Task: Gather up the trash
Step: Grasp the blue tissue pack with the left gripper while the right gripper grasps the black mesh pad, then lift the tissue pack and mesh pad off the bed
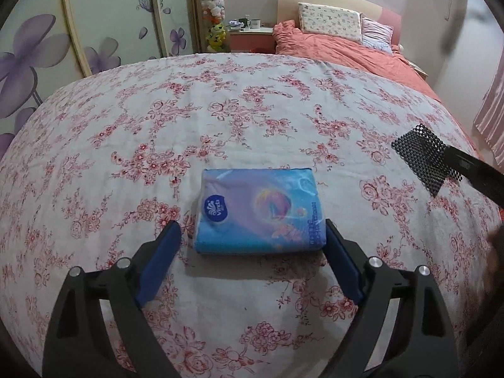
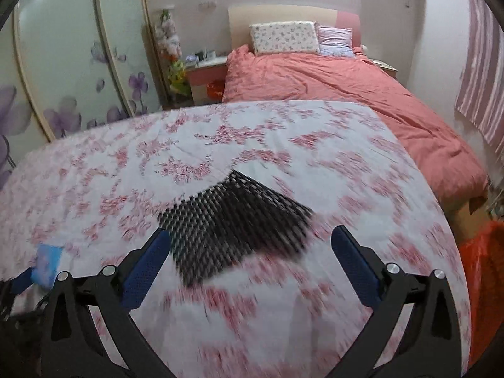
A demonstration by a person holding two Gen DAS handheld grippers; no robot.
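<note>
- We are bracketing the blue tissue pack (image 1: 258,211) with the left gripper (image 1: 253,239): the pack is lying flat on the flowered sheet (image 1: 220,119), its near end sitting between the two blue pads, which are standing wide and released. We are judging that neither pad is pressing on it yet, though the pad at the picture's right is looking very close to the pack's corner.
- We are treating this as the reach-and-straddle step of collecting the trash; the next move is calling for the pads to close squarely on the pack's long sides before any lift, since the soft wrapper may be squashing or slipping under an off-centre pinch.
- We are also lining up the right gripper (image 2: 250,236) on the black mesh piece (image 2: 233,230), which is lying on the same sheet just ahead of its fingers. Those jaws are standing open with nothing held, and the view is streaked with blur, so the mesh's exact edge is hard to place.
- In the left view the mesh (image 1: 419,157) is showing well apart from the pack, off to the right.
- For containers, we are seeing an orange mass (image 2: 482,283) beyond the bed's right edge that may be a bag or bin; we cannot tell which, nor whether anything is inside it.
- Farther out, a salmon duvet (image 2: 346,94) and pillows are covering the bed's head end.
</note>
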